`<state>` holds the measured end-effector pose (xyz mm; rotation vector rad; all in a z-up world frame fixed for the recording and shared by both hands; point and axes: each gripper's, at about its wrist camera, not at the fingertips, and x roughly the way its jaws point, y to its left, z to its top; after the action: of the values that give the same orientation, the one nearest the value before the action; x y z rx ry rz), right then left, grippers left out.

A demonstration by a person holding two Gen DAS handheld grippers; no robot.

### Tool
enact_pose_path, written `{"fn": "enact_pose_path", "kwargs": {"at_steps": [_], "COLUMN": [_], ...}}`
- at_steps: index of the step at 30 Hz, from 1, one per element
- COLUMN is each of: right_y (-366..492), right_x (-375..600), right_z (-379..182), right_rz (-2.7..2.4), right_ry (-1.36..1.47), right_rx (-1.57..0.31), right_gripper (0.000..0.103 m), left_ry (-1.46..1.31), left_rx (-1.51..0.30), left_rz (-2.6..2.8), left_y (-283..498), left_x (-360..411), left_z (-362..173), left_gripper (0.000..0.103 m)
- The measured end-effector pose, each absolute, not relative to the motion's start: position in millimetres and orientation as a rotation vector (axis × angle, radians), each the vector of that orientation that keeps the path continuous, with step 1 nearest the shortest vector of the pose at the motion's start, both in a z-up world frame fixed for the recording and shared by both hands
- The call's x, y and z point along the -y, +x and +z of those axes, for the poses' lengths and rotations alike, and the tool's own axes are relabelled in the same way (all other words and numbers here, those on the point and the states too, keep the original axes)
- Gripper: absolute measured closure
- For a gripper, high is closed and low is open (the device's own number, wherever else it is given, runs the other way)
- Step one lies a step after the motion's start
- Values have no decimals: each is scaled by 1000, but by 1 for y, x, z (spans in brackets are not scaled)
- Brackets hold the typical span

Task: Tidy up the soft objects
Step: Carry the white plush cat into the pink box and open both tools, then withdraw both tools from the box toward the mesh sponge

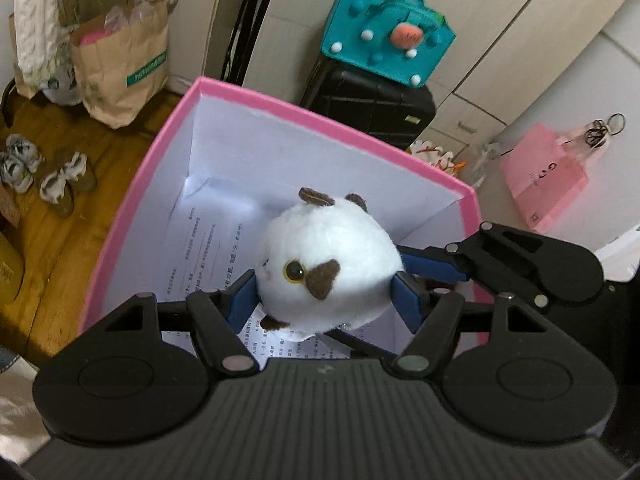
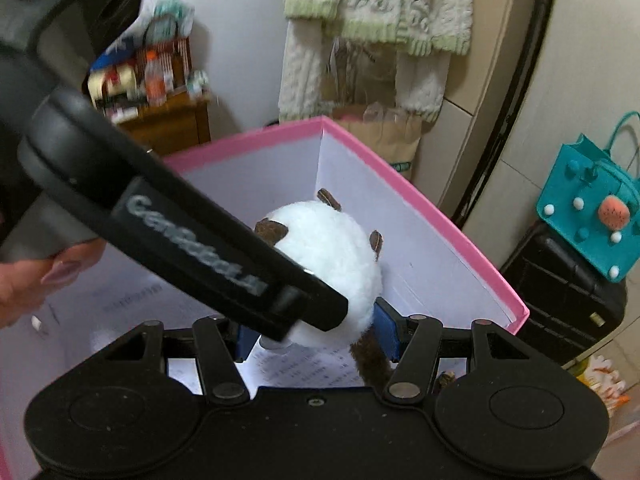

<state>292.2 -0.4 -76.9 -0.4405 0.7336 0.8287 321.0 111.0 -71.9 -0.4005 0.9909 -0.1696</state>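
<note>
With both your left gripper [image 1: 326, 294] and right gripper [image 2: 318, 334] apparently clamped on the plush toy [image 1: 330, 264] between their fingers, lower it into the pink box [image 1: 132, 208] before releasing.

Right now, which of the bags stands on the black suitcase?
The teal bag, with white dots; the brown paper bag and pink bag stand elsewhere.

A teal felt handbag [image 1: 387, 32] sits atop a black suitcase [image 1: 370, 108], near a brown paper bag [image 1: 120, 64].
</note>
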Motion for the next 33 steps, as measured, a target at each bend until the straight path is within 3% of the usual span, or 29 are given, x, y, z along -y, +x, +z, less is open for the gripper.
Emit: {"fn": "enact_pose_path", "kwargs": {"at_steps": [9, 23, 33], "right_y": [291, 226, 166], "right_x": [-10, 61, 98], "right_z": [-81, -37, 5], "right_rz": [727, 782, 744], "right_ry": [-591, -184, -114], "right_rx": [-691, -704, -699], "right_gripper": [41, 41, 40], "left_ry": [-411, -246, -180], "left_rx": [-963, -809, -787], "left_rz": [-183, -204, -309], "left_y": [315, 228, 163], "left_x": [-111, -100, -73], "left_z": [-71, -9, 30], "left_gripper": [34, 33, 23]}}
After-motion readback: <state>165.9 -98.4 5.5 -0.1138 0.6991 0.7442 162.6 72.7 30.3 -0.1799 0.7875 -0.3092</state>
